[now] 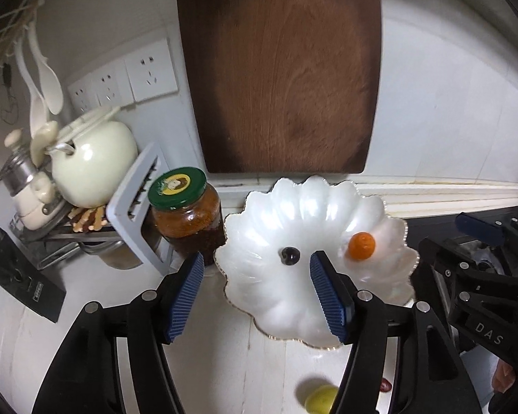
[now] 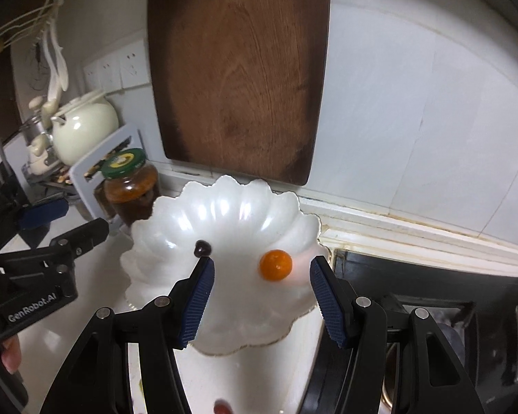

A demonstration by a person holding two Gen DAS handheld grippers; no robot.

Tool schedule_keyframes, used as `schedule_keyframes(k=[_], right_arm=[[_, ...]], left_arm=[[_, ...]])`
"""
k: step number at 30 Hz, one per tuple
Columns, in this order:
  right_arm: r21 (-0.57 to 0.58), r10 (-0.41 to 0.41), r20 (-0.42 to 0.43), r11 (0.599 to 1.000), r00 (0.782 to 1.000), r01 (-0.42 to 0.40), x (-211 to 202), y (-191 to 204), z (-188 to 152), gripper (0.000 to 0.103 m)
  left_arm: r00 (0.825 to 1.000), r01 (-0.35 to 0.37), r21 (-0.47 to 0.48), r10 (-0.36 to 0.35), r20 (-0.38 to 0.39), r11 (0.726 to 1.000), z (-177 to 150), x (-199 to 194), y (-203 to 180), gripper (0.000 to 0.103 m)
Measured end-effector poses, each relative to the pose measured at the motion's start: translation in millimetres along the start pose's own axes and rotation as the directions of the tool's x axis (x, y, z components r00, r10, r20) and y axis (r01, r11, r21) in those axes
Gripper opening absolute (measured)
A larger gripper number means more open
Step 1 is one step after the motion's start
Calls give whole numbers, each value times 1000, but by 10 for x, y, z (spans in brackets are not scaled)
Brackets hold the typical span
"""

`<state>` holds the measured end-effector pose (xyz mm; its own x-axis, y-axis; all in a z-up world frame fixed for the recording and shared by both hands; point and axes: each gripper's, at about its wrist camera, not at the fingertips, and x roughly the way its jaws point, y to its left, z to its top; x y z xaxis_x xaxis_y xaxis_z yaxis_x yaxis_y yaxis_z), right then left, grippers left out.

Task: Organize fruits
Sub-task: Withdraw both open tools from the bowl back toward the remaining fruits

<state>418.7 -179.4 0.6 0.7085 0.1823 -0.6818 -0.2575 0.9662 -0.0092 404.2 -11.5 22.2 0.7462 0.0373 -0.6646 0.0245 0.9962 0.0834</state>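
While both hang above the white shell dish [image 1: 293, 293], left gripper [image 1: 257, 296] and right gripper [image 2: 260, 302] are half-wide, empty. Dish holds 1 orange fruit [image 2: 276, 265] and 1 dark fruit [image 2: 202, 248]. Readable: "DAS", "GenRobot.AI".

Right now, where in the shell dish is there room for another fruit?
The white shell dish holds only a dark grape and an orange fruit. The near half and the back scallops are bare. Left of the dish it is crowded: a jar and a rack.
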Motion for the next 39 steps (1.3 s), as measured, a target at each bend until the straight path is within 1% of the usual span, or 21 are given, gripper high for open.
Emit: schedule_keyframes(k=[6,9,18,24,27,30,34,39], right_arm=[[-16,1,34,1000,999,0,-308,61,-120,59],[-23,0,50,1000,999,1,-430,97,-183,59],[-9,-5,83,1000,997,6,-698,176,-409,59],[-20,1,74,1000,997,0,-781,222,-591,59],[-20,6,62,1000,998,-5,-807,225,-689,59],[-7,-4,56,1000,998,5,-829,209,-787,59],[0,-14,33,1000,999,14,-831,190,-918,59],[-1,-20,-6,1000,1000,20,-816,157,-1083,59]], left_arm=[[998,15,-2,-15,66,1000,-137,-367,45,66],[996,19,-4,-18,82,1000,-230,-499,94,66],[996,20,-16,-18,84,1000,-532,-790,161,67],[996,-6,-3,7,89,1000,-717,-932,166,67],[996,-20,-4,20,83,1000,-820,-972,162,70],[998,-24,-10,25,66,1000,-935,-979,148,70],[1000,0,-25,1,29,1000,-1091,-960,114,70],[1000,16,-15,-16,-6,1000,-1250,-915,38,70]])
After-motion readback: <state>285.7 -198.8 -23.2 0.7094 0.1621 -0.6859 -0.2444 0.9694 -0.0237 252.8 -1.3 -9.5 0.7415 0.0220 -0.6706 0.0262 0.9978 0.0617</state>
